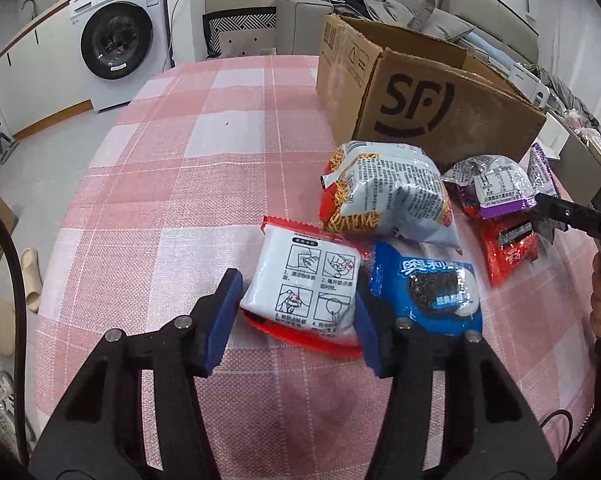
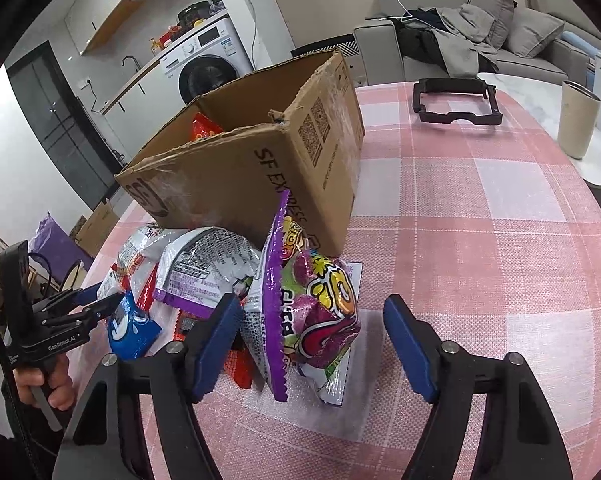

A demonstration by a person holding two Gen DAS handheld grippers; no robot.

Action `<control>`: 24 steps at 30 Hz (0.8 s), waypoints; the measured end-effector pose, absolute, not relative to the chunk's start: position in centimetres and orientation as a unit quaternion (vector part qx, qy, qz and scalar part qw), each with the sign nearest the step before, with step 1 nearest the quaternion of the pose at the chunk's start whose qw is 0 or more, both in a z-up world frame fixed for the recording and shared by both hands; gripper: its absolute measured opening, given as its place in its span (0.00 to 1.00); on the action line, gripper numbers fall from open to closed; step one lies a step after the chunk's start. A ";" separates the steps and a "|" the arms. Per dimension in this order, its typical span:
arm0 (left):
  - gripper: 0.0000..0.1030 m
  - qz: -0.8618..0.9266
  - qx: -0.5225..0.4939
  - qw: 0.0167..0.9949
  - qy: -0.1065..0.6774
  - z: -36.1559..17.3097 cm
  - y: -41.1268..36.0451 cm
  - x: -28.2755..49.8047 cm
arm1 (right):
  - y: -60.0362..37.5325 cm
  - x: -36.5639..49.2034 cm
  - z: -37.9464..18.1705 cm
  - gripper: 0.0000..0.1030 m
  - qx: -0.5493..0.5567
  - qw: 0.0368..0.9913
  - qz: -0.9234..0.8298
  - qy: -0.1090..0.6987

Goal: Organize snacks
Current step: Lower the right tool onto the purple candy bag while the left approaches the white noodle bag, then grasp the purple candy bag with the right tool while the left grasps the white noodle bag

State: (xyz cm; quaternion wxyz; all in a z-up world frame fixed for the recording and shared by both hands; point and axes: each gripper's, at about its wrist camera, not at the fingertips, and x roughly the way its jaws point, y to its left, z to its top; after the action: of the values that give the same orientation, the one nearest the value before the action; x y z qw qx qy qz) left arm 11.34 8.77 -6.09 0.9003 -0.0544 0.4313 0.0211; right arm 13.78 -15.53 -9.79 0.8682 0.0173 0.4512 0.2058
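Several snack packs lie on the pink checked tablecloth [image 1: 204, 128] in front of an open SF cardboard box [image 1: 428, 100]. My left gripper [image 1: 296, 312] is open, its blue pads either side of a white and red pack [image 1: 304, 292]. Next to it lie a blue Oreo pack [image 1: 428, 288], a noodle bag [image 1: 384, 192] and a red pack [image 1: 508, 244]. My right gripper [image 2: 312, 344] is open around a purple bag [image 2: 312, 312] standing on edge; its left pad is close to the bag. The box [image 2: 260, 152] holds a red pack [image 2: 202, 128].
A black frame [image 2: 456, 104] and a beige cup [image 2: 576, 124] sit at the table's far right. A washing machine [image 1: 120, 36] and a sofa [image 2: 500, 36] stand beyond the table. Slippers and shoes lie on the floor at left.
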 end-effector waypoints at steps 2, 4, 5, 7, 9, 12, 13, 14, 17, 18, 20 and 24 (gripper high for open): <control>0.49 0.019 -0.055 0.902 0.428 -5.7 8.7 11.0 | -15.7 14.0 -9.9 0.65 0.025 0.867 0.207 0.453; 0.49 0.017 -0.058 0.904 0.423 -5.3 8.5 10.8 | -15.9 14.2 -10.0 0.64 0.026 0.867 0.202 0.455; 0.49 0.017 -0.058 0.905 0.422 -5.2 8.5 10.7 | -16.0 14.3 -10.1 0.63 0.028 0.867 0.200 0.456; 0.49 0.017 -0.059 0.906 0.418 -4.9 8.5 10.5 | -16.2 14.4 -10.2 0.60 0.037 0.867 0.200 0.456; 0.49 0.016 -0.061 0.908 0.415 -4.6 8.5 10.3 | -16.4 14.4 -10.1 0.58 0.041 0.867 0.200 0.454; 0.49 0.015 -0.065 0.910 0.408 -4.1 8.4 10.0 | -16.6 14.3 -10.0 0.57 0.046 0.869 0.205 0.449; 0.49 0.014 -0.064 0.911 0.407 -3.9 8.4 9.9 | -16.7 14.3 -9.9 0.57 0.053 0.867 0.212 0.448; 0.49 0.013 -0.064 0.913 0.403 -3.6 8.3 9.7 | -16.7 14.2 -9.8 0.56 0.053 0.868 0.213 0.445; 0.49 0.010 -0.069 0.916 0.394 -2.8 8.3 9.2 | -16.7 13.8 -9.4 0.55 0.051 0.871 0.218 0.438; 0.49 0.009 -0.069 0.918 0.390 -2.5 8.3 9.0 | -16.7 13.5 -9.2 0.54 0.053 0.871 0.220 0.436; 0.49 0.007 -0.068 0.920 0.387 -2.1 8.1 8.7 | -16.8 13.3 -8.8 0.53 0.054 0.873 0.223 0.430; 0.48 0.004 -0.071 0.922 0.380 -1.4 8.0 8.2 | -17.0 13.0 -8.2 0.53 0.055 0.875 0.227 0.424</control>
State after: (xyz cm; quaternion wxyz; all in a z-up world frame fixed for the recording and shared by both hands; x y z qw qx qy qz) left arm 8.22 8.01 -1.38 0.9223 -0.0711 0.3799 0.0037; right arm 13.03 -16.97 -8.18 0.8751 0.0555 0.4239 0.2267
